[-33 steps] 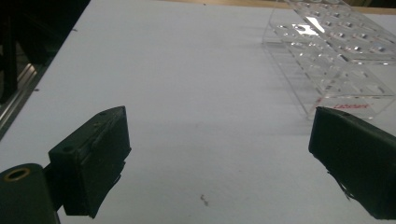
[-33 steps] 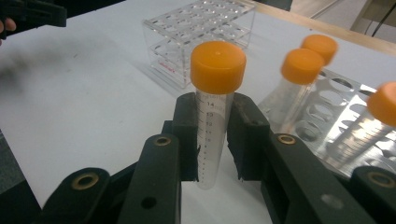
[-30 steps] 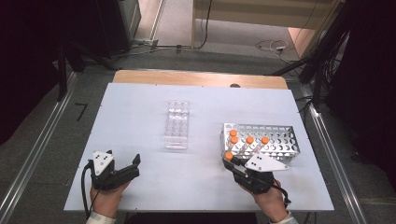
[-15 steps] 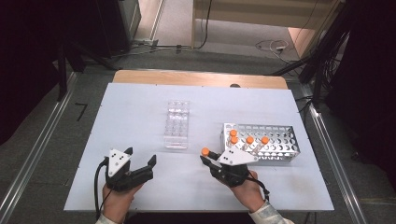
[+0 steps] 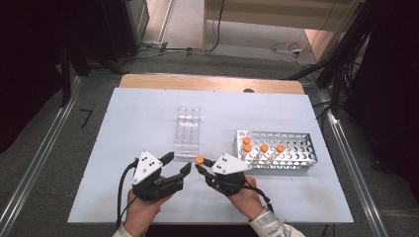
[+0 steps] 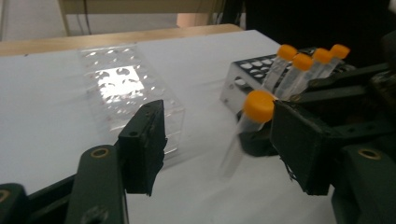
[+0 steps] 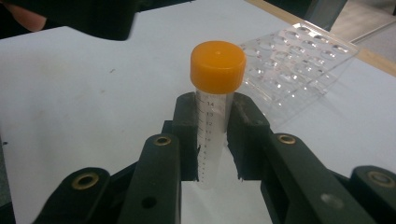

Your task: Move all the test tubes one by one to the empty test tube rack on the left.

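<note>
We hold the left gripper [image 5: 177,167] with its jaws apart and empty, just beside the tube. The clear plastic rack [image 5: 188,131] beyond it holds nothing, so the transfer has barely begun. The right gripper [image 5: 201,164] is clamped on one orange-capped clear tube [image 7: 215,105], above the white table [image 5: 128,113]. Four capped tubes remain in the grey metal rack [image 5: 296,155].

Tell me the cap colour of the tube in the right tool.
Orange, on a clear graduated plastic tube; the cap shows best in the right gripper view.

Tube [image 7: 213,126] scale printed 14, 13, 12, lower numbers unreadable
</note>
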A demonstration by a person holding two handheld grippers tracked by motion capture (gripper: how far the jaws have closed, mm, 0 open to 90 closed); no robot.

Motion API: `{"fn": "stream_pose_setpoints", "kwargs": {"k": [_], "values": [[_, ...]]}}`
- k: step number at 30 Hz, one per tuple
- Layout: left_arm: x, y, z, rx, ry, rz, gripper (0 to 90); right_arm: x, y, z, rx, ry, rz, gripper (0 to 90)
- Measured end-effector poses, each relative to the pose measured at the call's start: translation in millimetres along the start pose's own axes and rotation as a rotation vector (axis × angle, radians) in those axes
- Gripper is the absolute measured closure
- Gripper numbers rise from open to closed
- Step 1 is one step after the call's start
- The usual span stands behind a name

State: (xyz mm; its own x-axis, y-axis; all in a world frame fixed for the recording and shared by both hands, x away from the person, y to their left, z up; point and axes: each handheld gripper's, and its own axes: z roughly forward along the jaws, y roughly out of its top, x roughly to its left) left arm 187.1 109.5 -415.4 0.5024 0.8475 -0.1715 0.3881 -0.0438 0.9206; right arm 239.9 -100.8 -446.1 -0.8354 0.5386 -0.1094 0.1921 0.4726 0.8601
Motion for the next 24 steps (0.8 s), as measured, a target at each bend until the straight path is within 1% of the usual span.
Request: {"fn": "stream_pose_setpoints", "kwargs": {"k": [1,4,8,10,12,14,20,24], "values": [[-3.7,3.9,3.5,-0.008,-0.03,0.009,42.4,3.0,1.6,2.7,-0.001,0.005,-0.007,71.8],[-8.5,7.0,10.6,0.004,-0.058,0.013,46.8,6.6,4.3,5.5,-0.006,0.014,-0.014,71.9],[-10.6,6.5,17.0,0.02,-0.055,0.02,50.5,7.9,6.5,6.2,-0.012,0.02,-0.014,71.8],[-7.8,4.8,21.2,0.032,-0.045,0.019,55.6,7.4,7.2,5.4,-0.017,0.02,-0.01,71.8],[-6.5,3.7,22.6,0.042,-0.045,0.019,58.4,6.6,7.2,4.9,-0.015,0.023,-0.003,71.8],[-5.9,2.7,23.7,0.045,-0.047,0.019,59.4,6.0,7.3,4.4,-0.015,0.023,0.004,71.8],[-5.9,1.8,24.5,0.051,-0.051,0.026,62.7,5.7,7.2,5.9,-0.015,0.026,0.002,71.8],[-6.2,0.0,27.1,0.068,-0.055,0.029,63.2,6.1,7.2,6.8,-0.012,0.031,0.005,71.8]]}}
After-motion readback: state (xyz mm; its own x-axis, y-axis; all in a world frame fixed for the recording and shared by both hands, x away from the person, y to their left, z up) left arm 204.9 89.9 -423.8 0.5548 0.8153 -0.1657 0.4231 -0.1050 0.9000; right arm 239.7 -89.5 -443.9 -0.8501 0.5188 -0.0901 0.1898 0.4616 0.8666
